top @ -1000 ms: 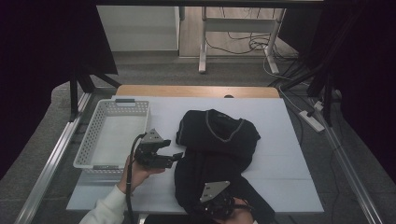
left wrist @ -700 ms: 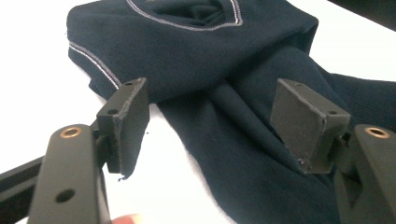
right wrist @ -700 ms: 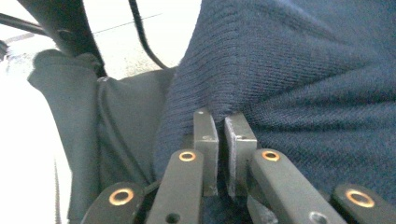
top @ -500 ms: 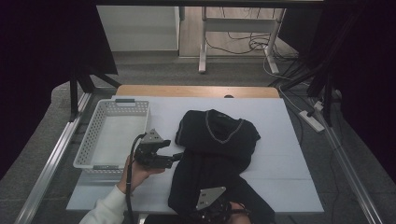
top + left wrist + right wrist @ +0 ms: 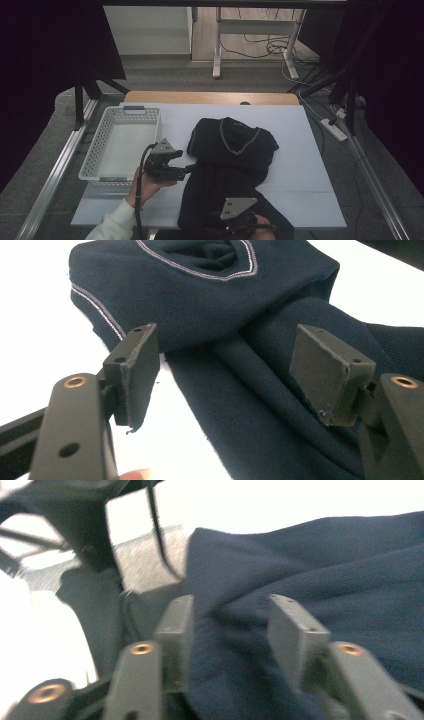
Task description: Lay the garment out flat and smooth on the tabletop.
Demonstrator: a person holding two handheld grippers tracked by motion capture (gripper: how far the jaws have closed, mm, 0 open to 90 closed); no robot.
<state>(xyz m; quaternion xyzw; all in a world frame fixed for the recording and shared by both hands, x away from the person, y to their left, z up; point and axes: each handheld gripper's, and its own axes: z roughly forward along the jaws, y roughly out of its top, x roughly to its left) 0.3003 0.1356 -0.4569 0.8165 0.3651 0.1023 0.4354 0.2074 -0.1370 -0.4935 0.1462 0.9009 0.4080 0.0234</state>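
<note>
On white table (image 5: 300,150): left tongs (image 5: 225,370) agape over navy sweater (image 5: 230,145); right tongs (image 5: 230,630) just opening, sweater fold between.

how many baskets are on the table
1. A white basket sits at the table's left edge, left of the dark sweater and just beyond the left tool. Nothing seems to lie in it, and no other basket is in sight.
</note>
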